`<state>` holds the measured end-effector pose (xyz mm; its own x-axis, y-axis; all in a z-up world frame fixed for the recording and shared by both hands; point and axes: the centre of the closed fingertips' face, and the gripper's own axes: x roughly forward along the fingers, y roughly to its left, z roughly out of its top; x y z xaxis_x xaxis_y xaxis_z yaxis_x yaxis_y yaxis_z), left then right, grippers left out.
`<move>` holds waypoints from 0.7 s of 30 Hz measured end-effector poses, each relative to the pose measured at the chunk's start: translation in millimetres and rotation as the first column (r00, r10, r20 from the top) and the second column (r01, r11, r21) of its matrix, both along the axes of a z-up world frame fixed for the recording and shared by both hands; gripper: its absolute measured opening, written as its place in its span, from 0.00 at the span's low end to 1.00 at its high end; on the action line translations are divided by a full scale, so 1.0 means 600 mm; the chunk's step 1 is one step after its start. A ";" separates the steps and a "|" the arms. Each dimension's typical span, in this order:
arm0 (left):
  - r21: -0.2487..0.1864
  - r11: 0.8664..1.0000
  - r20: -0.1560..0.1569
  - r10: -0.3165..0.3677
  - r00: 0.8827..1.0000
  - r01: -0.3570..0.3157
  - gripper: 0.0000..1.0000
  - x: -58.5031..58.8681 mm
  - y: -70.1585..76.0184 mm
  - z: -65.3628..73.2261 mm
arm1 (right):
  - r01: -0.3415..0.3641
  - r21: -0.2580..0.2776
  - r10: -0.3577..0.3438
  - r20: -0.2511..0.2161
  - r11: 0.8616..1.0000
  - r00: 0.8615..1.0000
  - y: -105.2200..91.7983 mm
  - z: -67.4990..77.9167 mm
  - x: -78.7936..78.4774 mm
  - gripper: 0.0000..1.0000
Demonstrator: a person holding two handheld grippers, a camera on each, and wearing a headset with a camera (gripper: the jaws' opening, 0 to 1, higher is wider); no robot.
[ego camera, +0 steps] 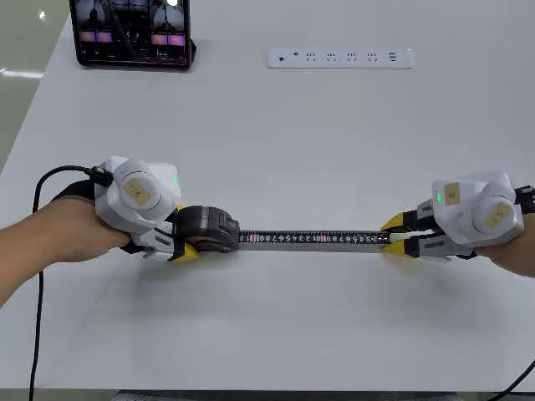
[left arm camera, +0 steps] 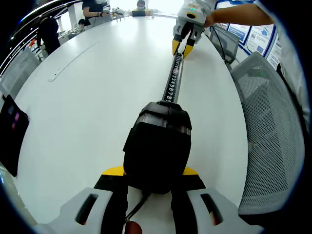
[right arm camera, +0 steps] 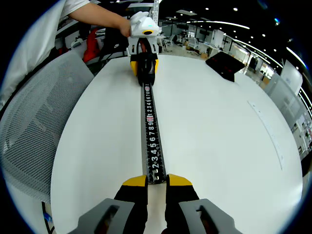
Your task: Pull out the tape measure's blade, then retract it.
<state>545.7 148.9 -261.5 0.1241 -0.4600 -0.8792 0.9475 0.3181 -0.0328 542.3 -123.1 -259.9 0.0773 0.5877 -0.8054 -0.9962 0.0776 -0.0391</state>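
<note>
1. Anchor hold: the left gripper [ego camera: 191, 239] has its yellow-tipped jaws closed against both flanks of the black, rounded plastic tape measure case [ego camera: 207, 230]. This pins the case on the white tabletop [ego camera: 276, 125] so it cannot slide when the tape is pulled.
2. Pull hold: the right gripper [ego camera: 393, 237] has its jaws narrowed to a thin gap, pinching the free end of the dark metal blade with pale numerals [ego camera: 313, 238].
3. Blade position: it lies flat on the tabletop, drawn straight between the two grippers, which are well apart.
4. Reasoning: both holds sit on one line, which likely prevents kinking.
5. Judgement: the blade is drawn out but not yet retracted. A sudden release risks the blade whipping back.
</note>
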 end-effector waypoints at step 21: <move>0.005 1.000 0.011 -0.005 1.000 0.005 0.29 -0.001 0.000 -0.001 | 0.031 -0.048 -0.031 0.008 0.998 0.999 -0.050 -0.004 -0.002 0.09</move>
<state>545.3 148.6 -261.8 0.1315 -0.4565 -0.8799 0.9494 0.3134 -0.0207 541.3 -153.0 -262.1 0.1006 0.5457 -0.8319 -0.9930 0.1065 -0.0503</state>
